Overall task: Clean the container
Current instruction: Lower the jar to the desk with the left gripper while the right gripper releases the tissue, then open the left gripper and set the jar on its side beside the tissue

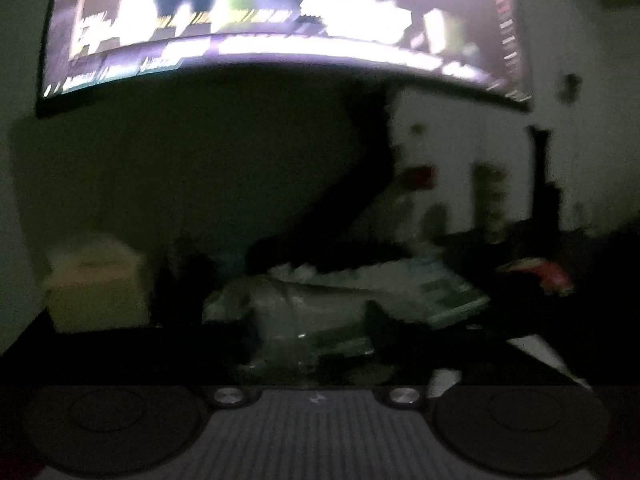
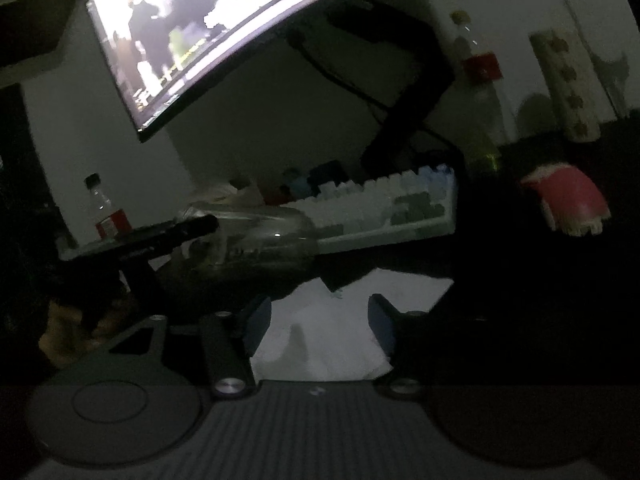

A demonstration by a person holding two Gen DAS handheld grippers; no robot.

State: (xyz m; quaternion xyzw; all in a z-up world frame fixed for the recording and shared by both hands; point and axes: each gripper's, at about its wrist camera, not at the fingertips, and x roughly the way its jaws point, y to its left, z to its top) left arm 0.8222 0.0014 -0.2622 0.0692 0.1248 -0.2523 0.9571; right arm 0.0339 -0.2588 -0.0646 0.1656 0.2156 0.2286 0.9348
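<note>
The room is dark & the left view is blurry. A clear plastic container (image 2: pixel 256 236) lies on its side on the dark counter (image 2: pixel 520 280), just in front of a white keyboard (image 2: pixel 384 208). In the right view the left gripper (image 2: pixel 200 226) comes in from the left – its dark tip is right at the container's end, but I cannot tell if its fingers squeeze it or just touch it. In the left view the container (image 1: pixel 304 320) shows as a pale blur low in the middle.

The right gripper (image 2: pixel 316 320) has its blue fingers (image 2: pixel 256 320) spread apart. A white cloth (image 2: pixel 320 344) lies between them, and the fingers do not press on it.

A big lit screen (image 2: pixel 208 28) hangs above. A small bottle w/ a red label (image 2: pixel 106 212) stands at the left, near the wall. A red & white thing (image 2: pixel 568 204) sits at the right – too dim to say what it is.
</note>
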